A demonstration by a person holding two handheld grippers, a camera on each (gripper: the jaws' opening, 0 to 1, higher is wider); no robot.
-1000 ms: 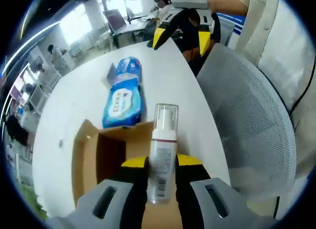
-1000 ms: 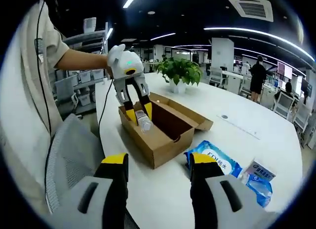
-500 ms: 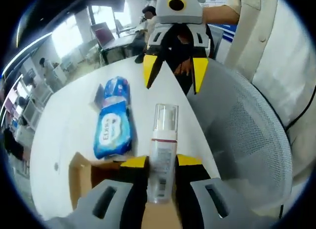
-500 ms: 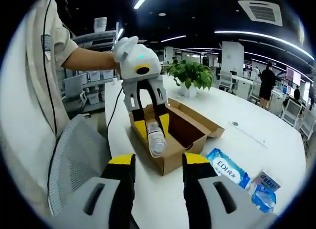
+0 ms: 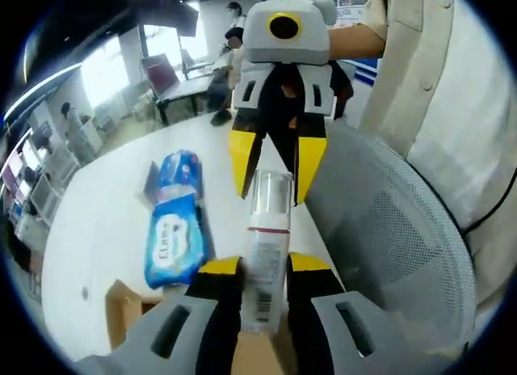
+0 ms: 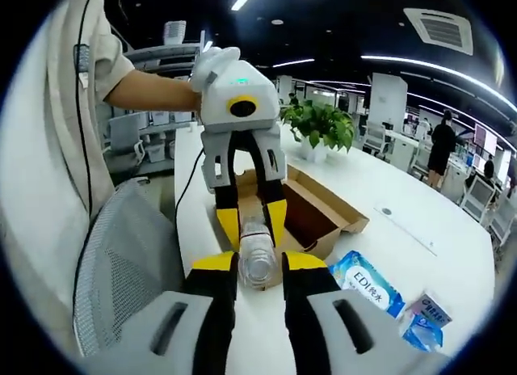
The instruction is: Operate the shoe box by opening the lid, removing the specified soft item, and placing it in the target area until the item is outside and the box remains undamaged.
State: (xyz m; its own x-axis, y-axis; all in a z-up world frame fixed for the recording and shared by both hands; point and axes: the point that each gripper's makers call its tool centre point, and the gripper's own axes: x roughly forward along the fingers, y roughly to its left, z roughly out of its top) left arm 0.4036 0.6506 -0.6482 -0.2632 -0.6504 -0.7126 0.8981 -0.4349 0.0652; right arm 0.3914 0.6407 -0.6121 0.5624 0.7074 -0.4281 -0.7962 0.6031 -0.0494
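Observation:
A white pump bottle with a clear cap is held out over the table edge between the two grippers. My left gripper is shut on its body. In the left gripper view my right gripper comes in from above, its yellow fingertips pressed on either side of the cap. In the right gripper view the bottle sits cap-first between my right gripper's narrowed jaws, and my left gripper holds it from the far side. The open cardboard box lies behind.
A blue wipes pack and a smaller blue pack lie on the white table beyond the box corner. A grey mesh chair and a person's beige shirt are close by. A potted plant stands behind the box.
The left gripper lifted the bottle out of the box and carried it toward the right gripper. The right gripper's jaws narrowed from wide apart to closed around the cap.

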